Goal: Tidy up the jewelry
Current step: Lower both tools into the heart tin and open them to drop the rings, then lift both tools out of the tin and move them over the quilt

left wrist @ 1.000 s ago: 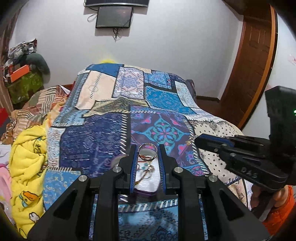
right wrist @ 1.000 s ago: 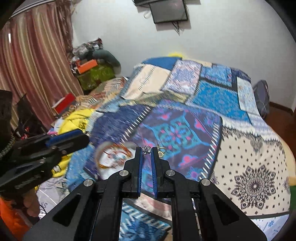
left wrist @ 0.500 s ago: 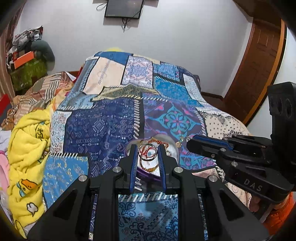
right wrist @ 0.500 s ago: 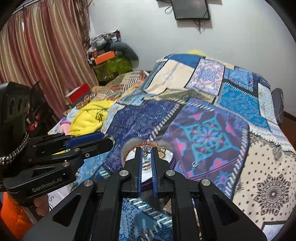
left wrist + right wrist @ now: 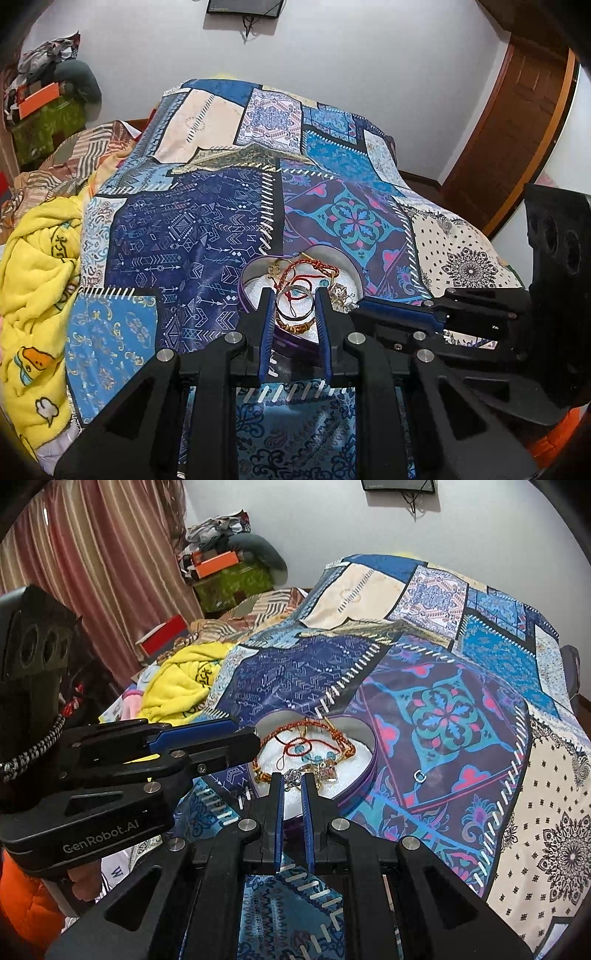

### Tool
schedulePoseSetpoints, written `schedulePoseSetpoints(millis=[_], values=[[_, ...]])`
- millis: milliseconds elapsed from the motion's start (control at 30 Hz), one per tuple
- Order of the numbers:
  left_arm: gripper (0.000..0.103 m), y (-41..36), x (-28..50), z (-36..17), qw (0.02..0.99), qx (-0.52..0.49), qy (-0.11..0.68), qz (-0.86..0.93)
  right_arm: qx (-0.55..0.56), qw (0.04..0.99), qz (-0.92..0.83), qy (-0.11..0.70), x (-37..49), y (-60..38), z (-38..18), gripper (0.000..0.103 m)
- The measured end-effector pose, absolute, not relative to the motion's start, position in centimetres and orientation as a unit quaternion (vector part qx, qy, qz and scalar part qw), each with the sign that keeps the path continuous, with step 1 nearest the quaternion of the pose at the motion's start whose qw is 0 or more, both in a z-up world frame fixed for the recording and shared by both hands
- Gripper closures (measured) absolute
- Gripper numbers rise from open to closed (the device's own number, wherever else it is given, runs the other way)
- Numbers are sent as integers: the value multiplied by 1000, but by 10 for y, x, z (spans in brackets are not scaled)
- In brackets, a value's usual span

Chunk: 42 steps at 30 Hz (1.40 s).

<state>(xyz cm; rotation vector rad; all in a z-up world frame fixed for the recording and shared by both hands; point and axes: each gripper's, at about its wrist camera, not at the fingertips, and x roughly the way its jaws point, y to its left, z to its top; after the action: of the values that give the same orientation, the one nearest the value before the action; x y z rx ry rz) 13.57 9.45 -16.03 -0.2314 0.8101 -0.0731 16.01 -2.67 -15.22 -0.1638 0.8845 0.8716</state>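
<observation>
Hovering over the purple heart-shaped tin [image 5: 364, 775] on the patchwork bedspread [image 5: 461, 716], the left gripper [image 5: 294, 295] clasps a silver bangle [image 5: 293, 301] and the right gripper [image 5: 291, 778] pinches a small silver ring [image 5: 292, 774]. Each piece should probably sink low onto the white lining before release, clear of the red cord bracelet [image 5: 295, 747], lest they tangle.

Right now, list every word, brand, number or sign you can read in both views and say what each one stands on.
"GenRobot.AI": raised lettering on the side of the black plastic left claw body, right wrist view.
Black printed marks on the crumpled yellow fleece blanket: too distorted to read.
A single dark letter, perhaps "W", on the white cloth below that claw: too cropped to be sure.
Nothing legible in the left wrist view.
</observation>
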Motion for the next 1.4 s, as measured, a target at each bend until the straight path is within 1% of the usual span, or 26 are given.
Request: schedulePoseSetpoints(millis=[467, 500, 567, 867, 1067, 1200, 1267, 1333, 1400], values=[[83, 94, 145, -167, 905, -114, 408, -31, -86, 804, 410, 422, 161, -26, -155, 95], [83, 94, 145, -167, 905, -114, 408, -31, -86, 804, 410, 423, 161, -27, -154, 94], [83, 95, 143, -165, 905, -114, 408, -30, -88, 805, 406, 422, 161, -28, -152, 90], [83, 90, 136, -145, 915, -99, 391, -21, -63, 833, 379, 399, 168, -53, -130, 88], [82, 77, 136, -130, 922, -80, 378, -23, -43, 862, 332, 381, 184, -91, -112, 88], [76, 64, 139, -126, 925, -68, 373, -33, -45, 872, 299, 385, 195, -114, -112, 88], [75, 57, 142, -128, 924, -63, 375, -40, -51, 872, 287, 394, 200, -123, -117, 82], [74, 51, 145, -131, 922, -59, 380, -44, -53, 871, 274, 404, 205, -130, -125, 79], [74, 45, 149, -137, 919, -57, 388, -49, -53, 867, 271, 414, 208, -134, -134, 79]])
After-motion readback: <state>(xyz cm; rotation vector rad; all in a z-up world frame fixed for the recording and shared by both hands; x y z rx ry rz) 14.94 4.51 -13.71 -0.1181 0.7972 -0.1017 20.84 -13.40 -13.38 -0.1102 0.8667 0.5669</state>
